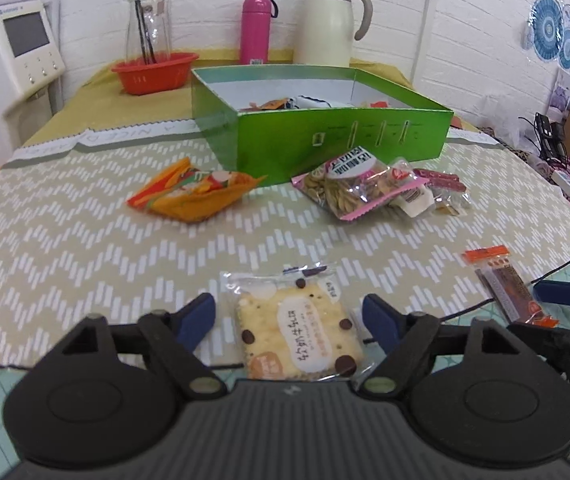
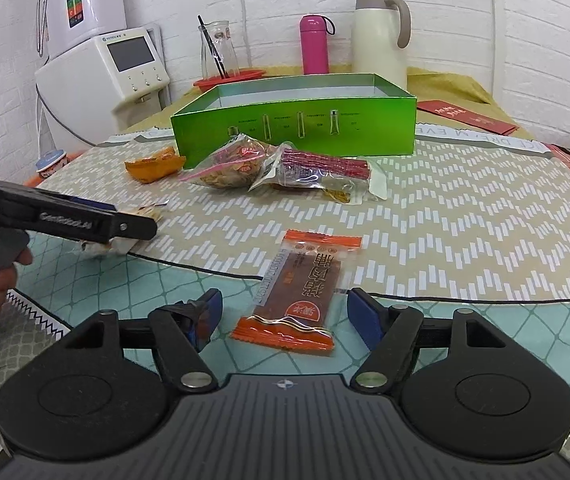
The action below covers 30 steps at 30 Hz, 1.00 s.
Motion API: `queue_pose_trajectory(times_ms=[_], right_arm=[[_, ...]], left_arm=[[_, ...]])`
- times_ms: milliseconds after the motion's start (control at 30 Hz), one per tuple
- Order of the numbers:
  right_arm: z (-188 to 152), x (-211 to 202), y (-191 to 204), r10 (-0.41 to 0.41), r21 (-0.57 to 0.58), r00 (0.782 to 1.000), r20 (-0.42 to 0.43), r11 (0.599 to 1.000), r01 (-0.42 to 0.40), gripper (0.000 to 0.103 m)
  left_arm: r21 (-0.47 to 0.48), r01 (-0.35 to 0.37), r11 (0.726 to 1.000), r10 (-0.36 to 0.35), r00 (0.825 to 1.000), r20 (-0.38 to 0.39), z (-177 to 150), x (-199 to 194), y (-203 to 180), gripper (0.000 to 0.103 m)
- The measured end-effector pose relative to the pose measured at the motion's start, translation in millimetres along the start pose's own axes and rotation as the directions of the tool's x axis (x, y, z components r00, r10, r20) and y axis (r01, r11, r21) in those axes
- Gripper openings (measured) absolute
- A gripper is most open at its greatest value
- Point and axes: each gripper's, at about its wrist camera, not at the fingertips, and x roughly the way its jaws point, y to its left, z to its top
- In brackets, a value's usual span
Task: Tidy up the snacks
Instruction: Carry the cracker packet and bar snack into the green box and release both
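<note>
My left gripper (image 1: 289, 318) is open, its blue fingers on either side of a clear-wrapped cracker packet (image 1: 299, 332) lying on the table, not touching it. My right gripper (image 2: 281, 318) is open around an orange-ended brown bar packet (image 2: 299, 290), which also shows in the left wrist view (image 1: 505, 286). A green box (image 1: 325, 120) stands beyond with a few snacks inside; it shows in the right wrist view (image 2: 297, 120) too. An orange snack bag (image 1: 195, 192) and a pile of packets (image 1: 369, 188) lie in front of it.
A red basket (image 1: 155, 72) with a glass carafe, a pink bottle (image 1: 255, 30) and a cream thermos jug (image 1: 331, 24) stand at the back by the wall. A white appliance (image 2: 125, 64) is at the left. A red envelope (image 2: 469, 116) lies at the right.
</note>
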Motion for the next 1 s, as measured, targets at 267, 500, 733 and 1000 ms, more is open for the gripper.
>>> queue_pose_trajectory(times_ms=[267, 500, 733, 1000], right_arm=[[5.4, 9.5, 16.3, -0.046, 0.018, 0.999, -0.014, 0.999, 0.047, 0.103], [6.0, 15.4, 21.8, -0.117, -0.032, 0.993, 0.013, 0.993, 0.117, 0.075], [7.0, -8.0, 25.4, -0.056, -0.003, 0.996, 0.065, 0.998, 0.056, 0.066], [44.7, -24.3, 26.9, -0.003, -0.029, 0.982, 0.189, 1.000, 0.008, 0.066]], left_arm=[[0.052, -0.033, 0.998, 0.033, 0.999, 0.004, -8.2, -1.3, -7.9, 0.085], [0.101, -0.039, 0.994, 0.033, 0.998, 0.053, -10.7, 6.9, -12.1, 0.081], [0.056, 0.043, 0.997, -0.045, 0.998, 0.033, -12.1, -10.0, -11.7, 0.059], [-0.096, 0.181, 0.979, -0.166, 0.974, 0.153, 30.4, -44.6, 3.1, 0.059]])
